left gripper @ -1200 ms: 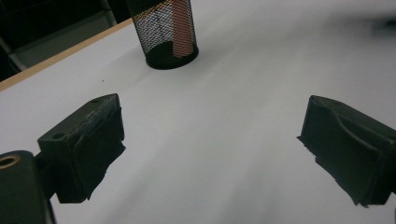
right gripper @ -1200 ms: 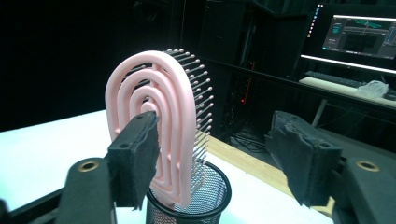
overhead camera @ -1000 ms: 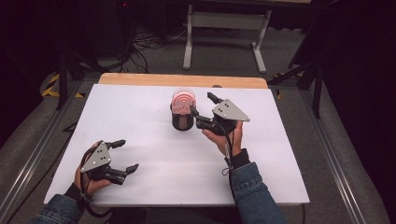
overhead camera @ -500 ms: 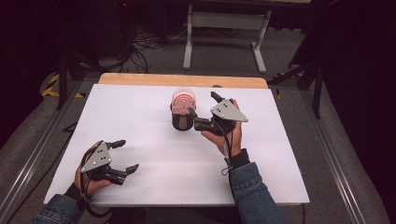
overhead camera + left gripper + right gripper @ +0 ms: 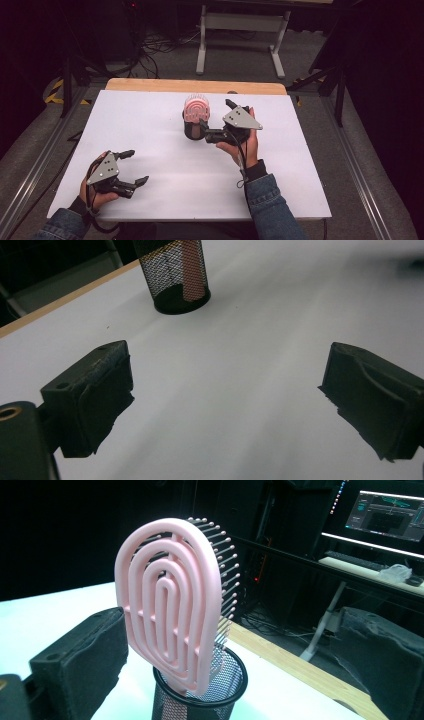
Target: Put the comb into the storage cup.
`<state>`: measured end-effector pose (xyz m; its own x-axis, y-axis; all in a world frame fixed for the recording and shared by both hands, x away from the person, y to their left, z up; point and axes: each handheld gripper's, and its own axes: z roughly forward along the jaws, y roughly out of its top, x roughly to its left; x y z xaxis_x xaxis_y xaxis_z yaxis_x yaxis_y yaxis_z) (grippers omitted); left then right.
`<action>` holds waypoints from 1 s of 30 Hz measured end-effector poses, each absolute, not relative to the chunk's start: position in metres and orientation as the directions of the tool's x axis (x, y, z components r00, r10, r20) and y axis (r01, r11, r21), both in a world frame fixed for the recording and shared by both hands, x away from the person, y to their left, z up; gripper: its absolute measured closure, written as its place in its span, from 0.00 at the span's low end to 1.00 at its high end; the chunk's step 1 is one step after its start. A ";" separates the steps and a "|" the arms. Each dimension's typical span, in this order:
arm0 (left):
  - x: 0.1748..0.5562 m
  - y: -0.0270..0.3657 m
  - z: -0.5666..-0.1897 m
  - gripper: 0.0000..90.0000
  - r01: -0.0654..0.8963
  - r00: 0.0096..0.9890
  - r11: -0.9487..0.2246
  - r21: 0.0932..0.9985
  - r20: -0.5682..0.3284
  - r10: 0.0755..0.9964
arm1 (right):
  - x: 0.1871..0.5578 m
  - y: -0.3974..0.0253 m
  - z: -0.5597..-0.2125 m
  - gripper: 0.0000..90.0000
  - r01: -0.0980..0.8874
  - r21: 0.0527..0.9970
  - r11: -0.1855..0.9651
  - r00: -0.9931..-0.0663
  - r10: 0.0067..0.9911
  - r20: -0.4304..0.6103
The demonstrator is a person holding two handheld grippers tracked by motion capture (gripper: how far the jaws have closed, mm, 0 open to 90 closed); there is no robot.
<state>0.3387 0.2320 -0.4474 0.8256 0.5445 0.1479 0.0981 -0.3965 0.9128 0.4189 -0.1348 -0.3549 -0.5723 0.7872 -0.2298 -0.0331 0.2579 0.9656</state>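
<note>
Standing handle-down in a black mesh cup [image 5: 192, 129] near the desk's [image 5: 150, 120] far edge, the pink hairbrush [image 5: 172, 605] sits between the right tool's [image 5: 214, 134] spread jaws, ungripped. Closing off-centre could tip the light cup. The left tool [image 5: 134, 167] rests apart, jaws wide.

The pink hairbrush [image 5: 172, 605] hides its handle inside the mesh cup [image 5: 200, 692], whose base the right gripper view's bottom edge cuts off. In the left gripper view, the cup's rim is cropped at the top edge, and the upper right corner blurs.
</note>
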 end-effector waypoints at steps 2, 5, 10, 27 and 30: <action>0.339 0.232 -0.447 0.08 0.098 0.826 -0.396 0.913 0.148 0.544 | 0.418 -0.134 -0.355 0.02 -0.033 0.964 0.264 -0.567 0.790 -0.235; 0.338 0.232 -0.447 0.08 0.097 0.825 -0.395 0.914 0.148 0.546 | 0.417 -0.135 -0.354 0.03 -0.038 0.963 0.266 -0.565 0.790 -0.240; 0.338 0.233 -0.446 0.08 0.091 0.819 -0.388 0.917 0.153 0.553 | 0.415 -0.136 -0.353 0.04 -0.042 0.956 0.291 -0.561 0.784 -0.264; 0.338 0.232 -0.446 0.08 0.095 0.821 -0.388 0.917 0.148 0.551 | 0.401 -0.149 -0.344 0.05 -0.077 0.953 0.294 -0.550 0.784 -0.287; 0.338 0.232 -0.447 0.08 0.095 0.822 -0.390 0.916 0.149 0.549 | 0.399 -0.151 -0.343 0.05 -0.076 0.952 0.298 -0.548 0.785 -0.290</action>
